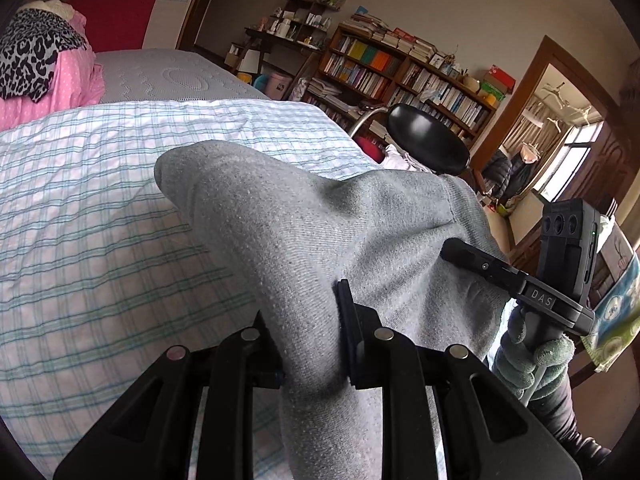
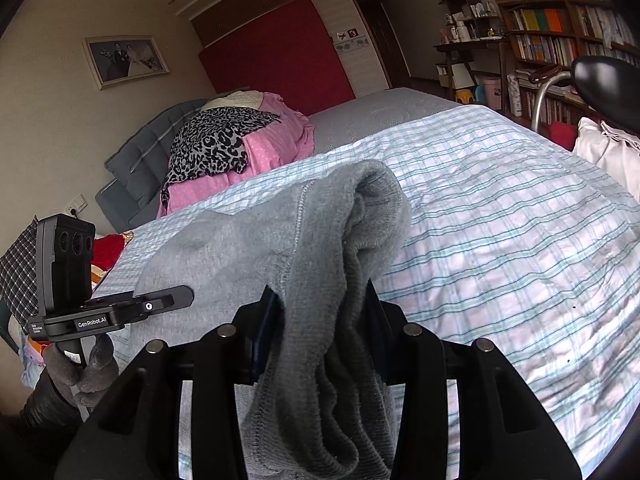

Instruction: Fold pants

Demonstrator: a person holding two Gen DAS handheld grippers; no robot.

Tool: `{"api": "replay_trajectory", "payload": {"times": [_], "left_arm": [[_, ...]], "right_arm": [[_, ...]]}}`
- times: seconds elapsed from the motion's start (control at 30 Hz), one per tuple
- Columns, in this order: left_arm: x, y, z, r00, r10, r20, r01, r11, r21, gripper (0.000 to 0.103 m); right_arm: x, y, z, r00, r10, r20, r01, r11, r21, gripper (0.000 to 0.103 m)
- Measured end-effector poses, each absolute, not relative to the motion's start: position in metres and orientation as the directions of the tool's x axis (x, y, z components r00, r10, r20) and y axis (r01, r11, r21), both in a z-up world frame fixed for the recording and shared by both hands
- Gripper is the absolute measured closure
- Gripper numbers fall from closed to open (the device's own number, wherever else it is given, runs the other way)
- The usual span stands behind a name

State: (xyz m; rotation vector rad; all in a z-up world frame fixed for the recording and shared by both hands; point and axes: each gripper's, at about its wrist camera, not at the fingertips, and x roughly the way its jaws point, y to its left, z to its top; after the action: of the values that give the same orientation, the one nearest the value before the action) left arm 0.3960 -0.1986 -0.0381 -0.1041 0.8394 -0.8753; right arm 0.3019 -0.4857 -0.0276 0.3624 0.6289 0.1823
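Plaid bedspread (image 2: 500, 220); both jaws clenched on grey pants (image 1: 288, 232); labels "DAS", "GenRobot.AI".

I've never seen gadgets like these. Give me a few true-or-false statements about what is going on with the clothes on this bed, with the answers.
1. Both grippers are clamped on the grey fleece pants. True: the left gripper and the right gripper each pinch a bunch of the fabric.
2. The pants lie flat and neatly folded. False: they are bunched and lifted above the bedspread.
3. The bed has a pale checked bedspread with teal stripes. True.
4. The leopard-print cloth is held by the right gripper. False: it lies on a pink dotted quilt at the far end of the bed.
5. The hands holding the gadgets are bare. False: the gloved hand wears a grey glove.
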Motion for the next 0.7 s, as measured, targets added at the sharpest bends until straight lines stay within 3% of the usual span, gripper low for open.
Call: {"api": "replay_trajectory", "payload": {"times": [0.23,0.43,0.7], "left_arm": [[0.438,-0.221,-0.086,0.312,-0.686,-0.658,0.603,0.678,-0.421,0.083],[0.444,-0.220,-0.096,0.300,-0.707,-0.641,0.627,0.652,-0.426,0.079],[0.428,-0.226,-0.098,0.384,-0.644,-0.662,0.655,0.695,-0.296,0.068]], "right_arm": [[0.330,-0.503,-0.073,0.755,0.258,-0.603,-0.001,0.920,0.392,0.062],[0.332,-0.504,-0.079,0.749,0.253,-0.612,0.008,0.921,0.390,0.061],[0.332,-0.503,-0.084,0.746,0.234,-0.624,0.033,0.922,0.385,0.060]]}}
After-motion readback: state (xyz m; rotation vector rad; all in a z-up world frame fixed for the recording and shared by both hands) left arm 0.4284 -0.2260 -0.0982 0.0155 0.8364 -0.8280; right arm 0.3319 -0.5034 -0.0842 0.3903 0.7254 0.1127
